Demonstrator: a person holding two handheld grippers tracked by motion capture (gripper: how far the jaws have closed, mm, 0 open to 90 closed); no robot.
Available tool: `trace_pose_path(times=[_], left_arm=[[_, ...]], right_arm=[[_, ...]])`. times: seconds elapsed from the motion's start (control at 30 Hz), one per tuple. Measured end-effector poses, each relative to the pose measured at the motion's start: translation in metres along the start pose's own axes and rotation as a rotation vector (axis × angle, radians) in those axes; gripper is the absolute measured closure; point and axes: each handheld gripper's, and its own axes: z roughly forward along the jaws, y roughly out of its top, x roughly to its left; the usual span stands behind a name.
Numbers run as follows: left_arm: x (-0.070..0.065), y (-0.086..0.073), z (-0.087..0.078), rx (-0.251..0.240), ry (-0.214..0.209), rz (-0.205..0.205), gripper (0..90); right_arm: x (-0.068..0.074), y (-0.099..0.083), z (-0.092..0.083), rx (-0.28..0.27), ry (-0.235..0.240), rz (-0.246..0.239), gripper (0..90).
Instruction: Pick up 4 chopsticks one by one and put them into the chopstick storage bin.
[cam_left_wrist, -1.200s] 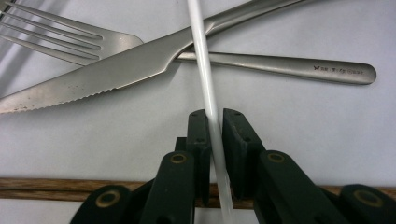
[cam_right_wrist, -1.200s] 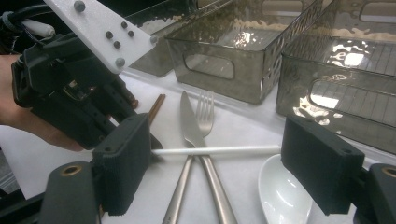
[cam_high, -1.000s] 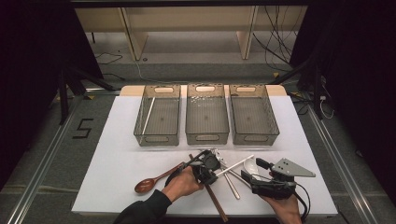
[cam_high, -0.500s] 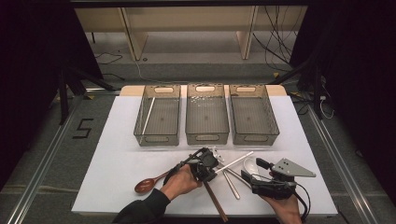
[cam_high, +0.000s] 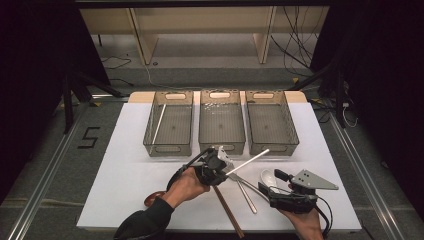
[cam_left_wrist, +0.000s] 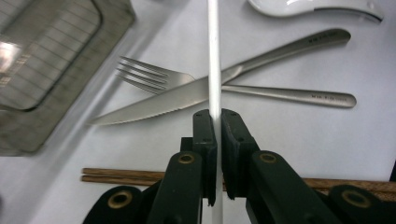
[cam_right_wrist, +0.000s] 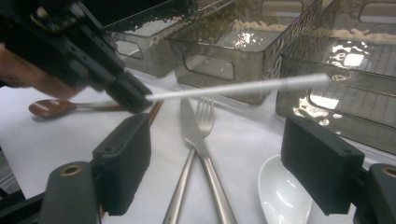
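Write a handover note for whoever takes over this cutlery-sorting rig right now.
Left claw: shut on the white chopstick, held above the table in front of the bins.
Right claw: open, holding nothing, low over the fork and knife.
Done: one white stick lies in the left bin.
Middle bin and right bin look empty.
Left: bin the held chopstick, likely with its match; then the fork, knife, white spoon, brown chopsticks and brown spoon.

Grey carpet floor (cam_high: 60, 165) — dark walls, wooden shelving (cam_high: 200, 20)
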Motion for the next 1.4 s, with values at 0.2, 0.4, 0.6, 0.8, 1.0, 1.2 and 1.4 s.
trace_pose_path(times=[0.2, 0.4, 0.6, 0.8, 1.0, 1.2, 1.4], left_arm=[[0.013, 0.000, -0.017, -0.046, 0.019, -0.028, 85.2], [0.027, -0.003, -0.034, -0.088, 0.042, -0.065, 85.2], [0.045, -0.008, -0.048, -0.120, 0.068, -0.110, 85.2], [0.064, -0.016, -0.064, -0.162, 0.101, -0.170, 85.3], [0.086, -0.029, -0.076, -0.186, 0.134, -0.235, 85.2], [0.107, -0.042, -0.083, -0.209, 0.162, -0.300, 85.2], [0.121, -0.054, -0.089, -0.222, 0.193, -0.343, 85.2]], right_arm=[[0.000, 0.000, 0.000, 0.001, 0.000, 0.000, 25.1], [0.000, 0.000, 0.000, 0.001, -0.001, 0.000, 25.1], [0.000, 0.000, 0.000, 0.002, -0.001, 0.000, 25.1], [0.000, 0.000, 0.001, 0.003, 0.000, -0.002, 25.0], [0.000, 0.000, 0.001, 0.004, -0.001, -0.001, 25.0], [0.000, 0.000, 0.001, 0.005, 0.000, 0.000, 25.0], [0.001, 0.000, 0.001, 0.006, 0.000, 0.000, 25.0]])
